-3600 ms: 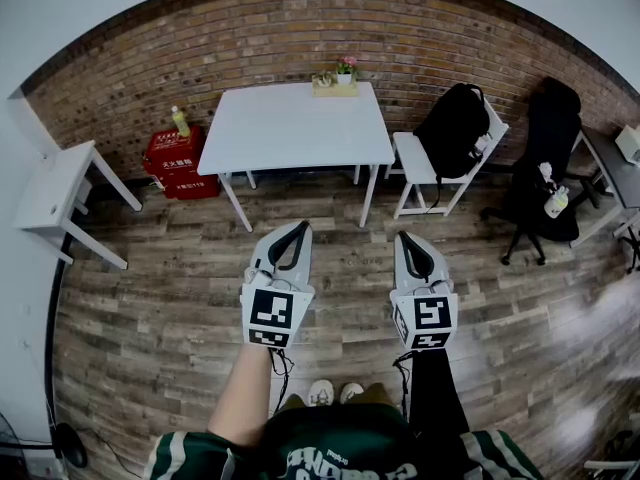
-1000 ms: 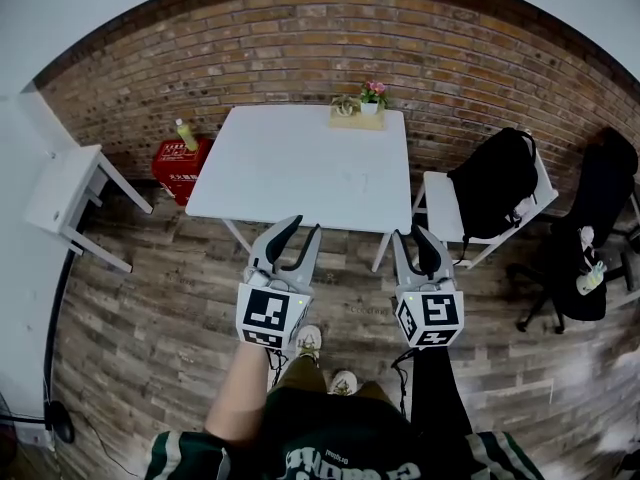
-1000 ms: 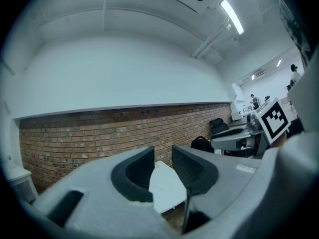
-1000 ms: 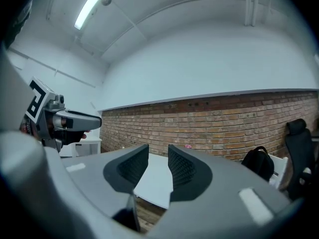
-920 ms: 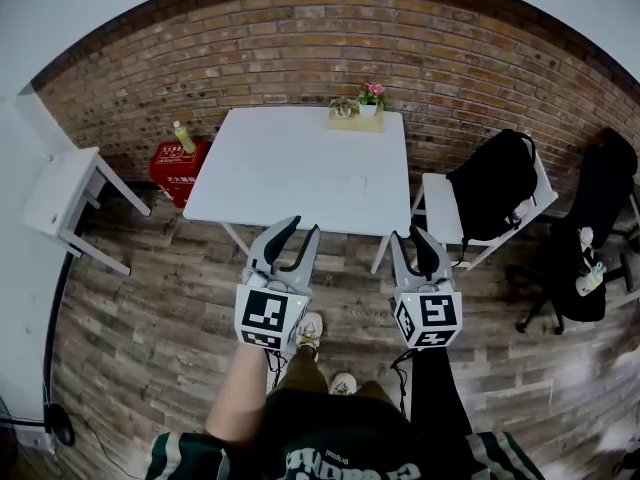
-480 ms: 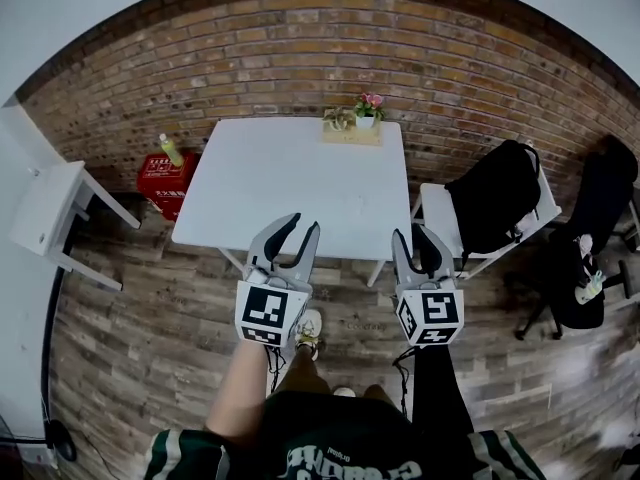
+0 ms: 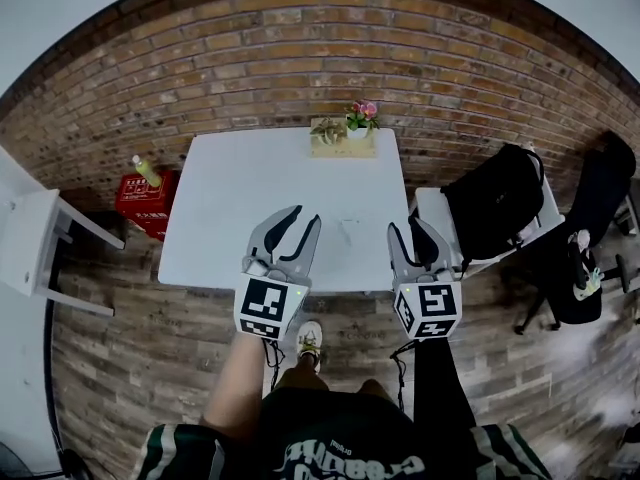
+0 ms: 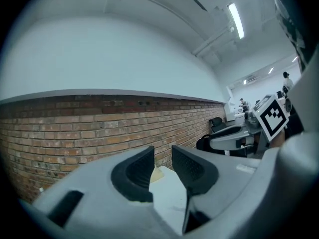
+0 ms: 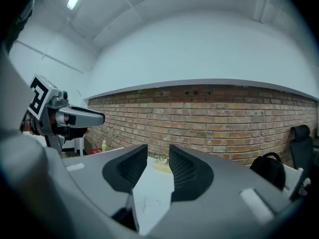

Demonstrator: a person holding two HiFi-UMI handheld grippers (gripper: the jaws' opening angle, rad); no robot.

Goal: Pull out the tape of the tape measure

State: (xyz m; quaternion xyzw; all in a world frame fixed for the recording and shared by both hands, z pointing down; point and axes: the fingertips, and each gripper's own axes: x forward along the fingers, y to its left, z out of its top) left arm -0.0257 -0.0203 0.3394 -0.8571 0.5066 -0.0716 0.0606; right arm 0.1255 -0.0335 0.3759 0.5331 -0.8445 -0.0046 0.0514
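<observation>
Both the left gripper (image 7: 305, 215) and the right gripper (image 7: 407, 225) hover over the white counter's (image 7: 240, 183) near edge, their fingers released and empty. The right gripper's fingers have just been opening. A flower planter (image 7: 343, 138) sits far ahead of the fingers.

Shows left gripper (image 8: 163, 156) with jaws apart, gripping nothing; past its tips, white table (image 8: 167, 198); farther ahead, brick wall (image 8: 75, 128); to its right, right gripper (image 8: 215, 143).

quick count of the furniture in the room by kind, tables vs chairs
tables: 2, the big white table and the small white side table
chairs: 2, the white chair carrying the black backpack, and the black office chair
total: 4
</observation>
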